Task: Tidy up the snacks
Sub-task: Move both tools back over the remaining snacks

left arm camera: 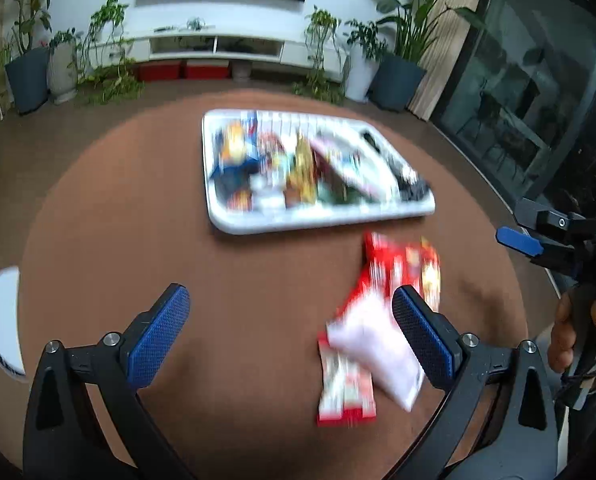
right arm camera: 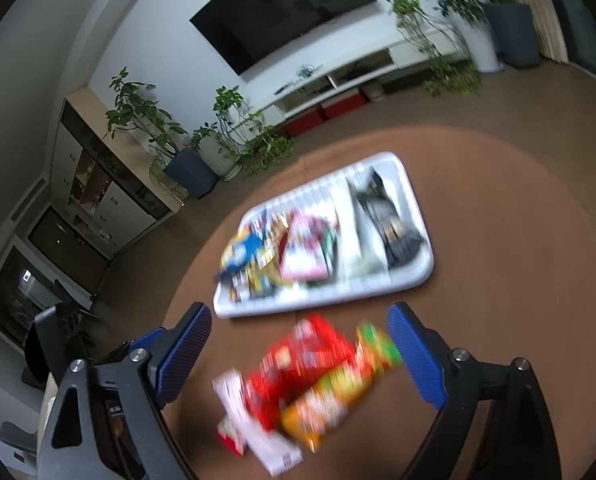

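Now, loose snacks: the red packet (right arm camera: 298, 364) and orange packet (right arm camera: 330, 400) lie on the brown table (right arm camera: 498, 320), just before the white tray (right arm camera: 422, 276).
Long axis: diagonal, toward the tray.
Right gripper (right arm camera: 300, 356): wide open, empty, directly above them, so nearer.
Left gripper (left arm camera: 291, 336): wide open, empty; the packets (left arm camera: 378, 344) lie by its right finger.

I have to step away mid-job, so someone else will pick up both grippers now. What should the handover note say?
Left gripper: jaws open, holding nothing.
Right gripper: jaws open, holding nothing.
White tray sits on the brown table, already filled with a row of snack packets; the pictures are too blurred to read them.
Still loose on the table in front of the tray: a red packet, an orange and green packet beside it, a pale white packet and a red-and-white packet.
Left to do: move those loose packets into the tray.
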`<state>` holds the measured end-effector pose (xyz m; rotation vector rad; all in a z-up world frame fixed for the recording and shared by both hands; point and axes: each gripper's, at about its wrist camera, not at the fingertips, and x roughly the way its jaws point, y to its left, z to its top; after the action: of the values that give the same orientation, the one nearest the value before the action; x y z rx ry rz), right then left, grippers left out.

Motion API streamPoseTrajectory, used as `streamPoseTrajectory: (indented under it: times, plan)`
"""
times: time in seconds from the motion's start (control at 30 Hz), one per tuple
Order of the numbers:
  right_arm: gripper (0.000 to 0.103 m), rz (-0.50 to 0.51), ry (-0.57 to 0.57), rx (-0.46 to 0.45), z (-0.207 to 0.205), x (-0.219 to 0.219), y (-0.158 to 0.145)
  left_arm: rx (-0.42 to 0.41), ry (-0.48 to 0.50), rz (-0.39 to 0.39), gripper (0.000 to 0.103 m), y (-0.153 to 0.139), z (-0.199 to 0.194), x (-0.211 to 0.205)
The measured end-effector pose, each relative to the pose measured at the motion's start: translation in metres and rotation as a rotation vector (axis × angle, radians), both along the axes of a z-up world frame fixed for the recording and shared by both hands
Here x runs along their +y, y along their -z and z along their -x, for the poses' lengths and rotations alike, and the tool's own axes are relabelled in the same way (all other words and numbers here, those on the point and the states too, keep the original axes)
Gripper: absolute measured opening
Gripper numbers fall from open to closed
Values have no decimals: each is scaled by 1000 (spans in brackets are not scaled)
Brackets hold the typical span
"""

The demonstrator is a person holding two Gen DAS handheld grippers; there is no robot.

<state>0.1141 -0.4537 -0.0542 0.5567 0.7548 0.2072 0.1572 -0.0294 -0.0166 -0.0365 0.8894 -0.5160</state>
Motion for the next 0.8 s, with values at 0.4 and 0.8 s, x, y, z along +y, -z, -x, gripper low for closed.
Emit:
streamPoseTrajectory:
  times: [0.4, 0.8]
  plan:
    - [91, -27, 35, 120, 69, 14, 60, 129, 14, -99, 102, 46, 51, -7]
    - [90, 68, 5, 94, 78, 29, 56, 97, 46, -183, 102, 39, 41, -18]
